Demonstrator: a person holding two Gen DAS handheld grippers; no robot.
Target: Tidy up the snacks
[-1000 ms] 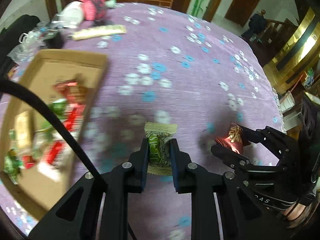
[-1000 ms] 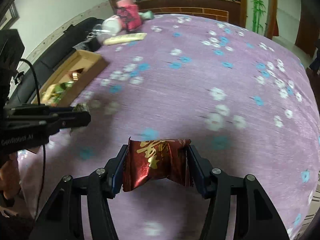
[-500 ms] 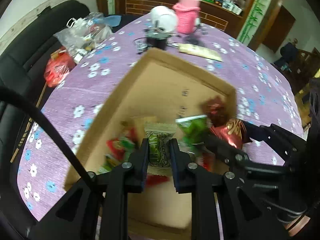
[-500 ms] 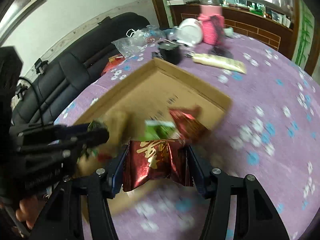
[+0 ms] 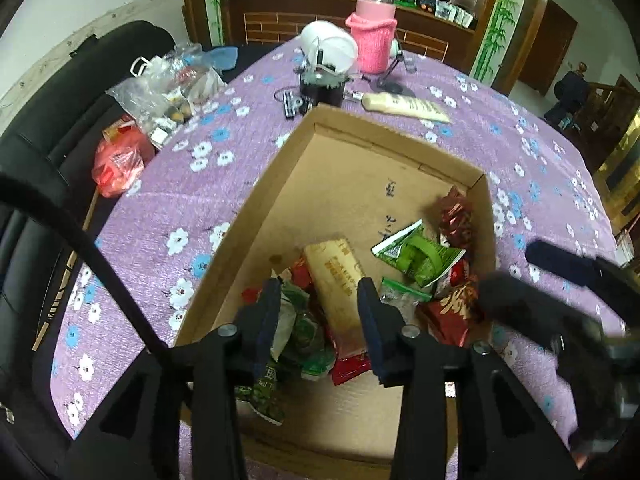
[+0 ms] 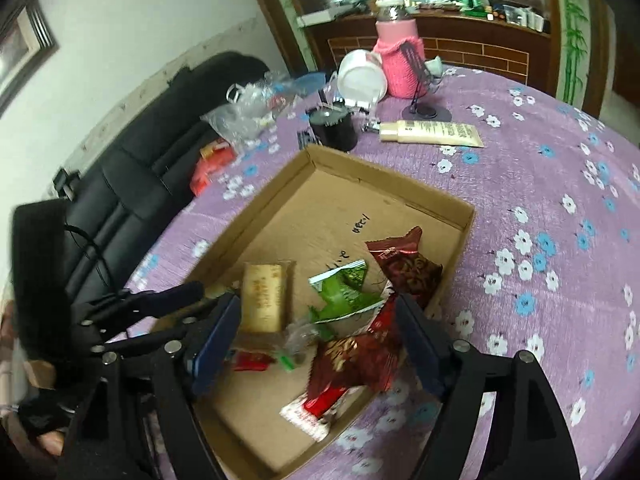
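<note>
A shallow cardboard box point(image 5: 280, 184) point(image 6: 464, 208) lies on the purple flowered tablecloth and holds several wrapped snacks. Among them are a tan bar point(image 5: 334, 268) point(image 6: 264, 296), a green packet point(image 5: 420, 252) point(image 6: 340, 288) and dark red packets point(image 5: 454, 216) point(image 6: 404, 268). My left gripper point(image 5: 318, 320) is open and empty above the box's near end. My right gripper point(image 6: 318, 344) is open too, over the box's right side. The dark red packet with gold writing point(image 6: 356, 364) point(image 5: 452, 308) lies blurred just below its jaws, on the pile.
Beyond the box stand a black cup point(image 5: 322, 88), a white lid point(image 5: 330, 50), a pink knitted jar point(image 5: 376, 40) and a cream tube point(image 5: 404, 106). Plastic bags point(image 5: 160, 88) and a red bag point(image 5: 118, 158) lie at the table's left edge by a black sofa point(image 6: 140, 152).
Both grippers have opened over the box. The green snack has left the left gripper and the dark red packet has dropped from the right gripper onto the pile.
</note>
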